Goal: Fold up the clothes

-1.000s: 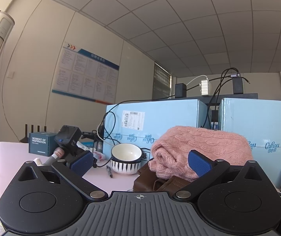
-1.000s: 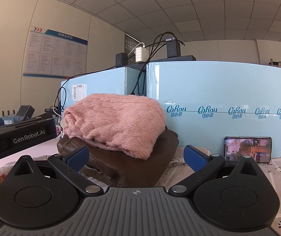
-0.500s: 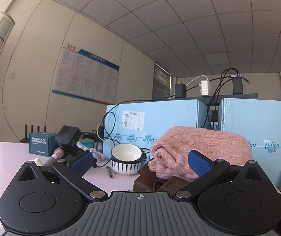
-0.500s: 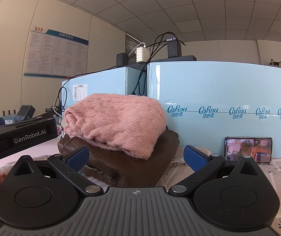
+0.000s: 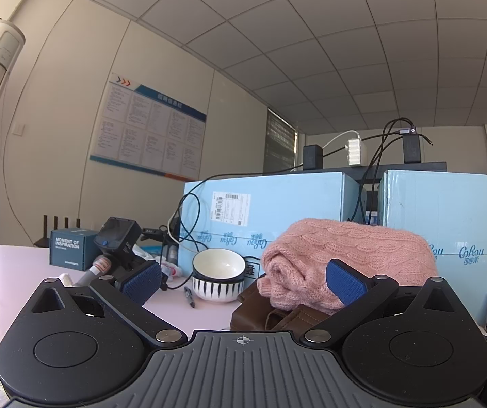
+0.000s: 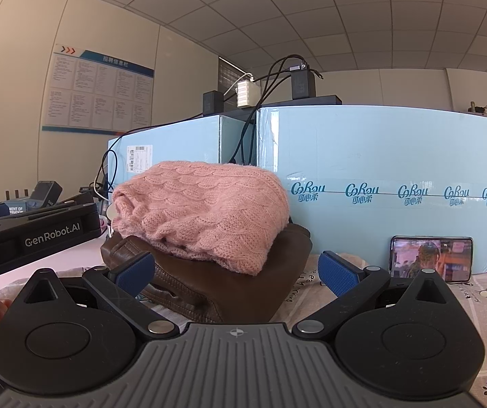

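Note:
A folded pink knitted sweater (image 6: 202,210) lies on top of a folded brown leather garment (image 6: 229,289) on the table. The right wrist view has the stack straight ahead, a little beyond my right gripper (image 6: 236,272), which is open with nothing between its blue pads. In the left wrist view the pink sweater (image 5: 345,258) and the brown garment (image 5: 270,316) sit ahead and to the right. My left gripper (image 5: 243,282) is open and empty. The left gripper body (image 6: 32,234) shows at the left of the right wrist view.
Light blue cartons (image 6: 379,183) stand behind the stack, with chargers and cables (image 6: 277,85) on top. A phone (image 6: 432,263) leans against the right carton. A striped bowl (image 5: 218,278), a pen (image 5: 189,296), a dark box (image 5: 68,249) and small gadgets sit at left. A patterned cloth (image 6: 481,292) covers the table at right.

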A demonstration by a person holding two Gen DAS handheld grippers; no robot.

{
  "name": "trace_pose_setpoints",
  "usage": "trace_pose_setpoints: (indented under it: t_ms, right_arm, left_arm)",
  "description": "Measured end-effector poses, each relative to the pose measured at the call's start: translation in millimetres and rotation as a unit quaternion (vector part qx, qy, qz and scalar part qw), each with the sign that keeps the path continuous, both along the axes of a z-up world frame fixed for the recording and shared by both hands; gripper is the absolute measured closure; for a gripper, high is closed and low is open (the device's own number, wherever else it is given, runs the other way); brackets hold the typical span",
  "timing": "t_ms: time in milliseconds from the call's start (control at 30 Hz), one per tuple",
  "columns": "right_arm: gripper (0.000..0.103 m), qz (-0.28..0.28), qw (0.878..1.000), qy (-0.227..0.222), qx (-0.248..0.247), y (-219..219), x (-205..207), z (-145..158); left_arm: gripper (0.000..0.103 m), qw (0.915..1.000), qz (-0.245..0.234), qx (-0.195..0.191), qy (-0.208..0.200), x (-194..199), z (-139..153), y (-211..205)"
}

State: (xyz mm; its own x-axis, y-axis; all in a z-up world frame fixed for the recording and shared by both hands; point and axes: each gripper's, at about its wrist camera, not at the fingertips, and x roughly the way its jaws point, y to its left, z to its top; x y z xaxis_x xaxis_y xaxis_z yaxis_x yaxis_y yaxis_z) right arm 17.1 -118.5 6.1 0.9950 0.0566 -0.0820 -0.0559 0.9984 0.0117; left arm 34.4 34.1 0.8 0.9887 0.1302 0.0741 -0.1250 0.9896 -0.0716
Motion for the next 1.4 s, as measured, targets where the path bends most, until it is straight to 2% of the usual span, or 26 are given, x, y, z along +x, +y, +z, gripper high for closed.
trace_pose_setpoints:
  t_ms: [1400]
  right_arm:
    - [0.0, 0.002, 1.0, 0.003, 0.002, -0.5, -0.6, 0.0]
  left_arm:
    - [0.0, 1.0, -0.003, 0.004, 0.008, 2.9, -0.3, -2.4]
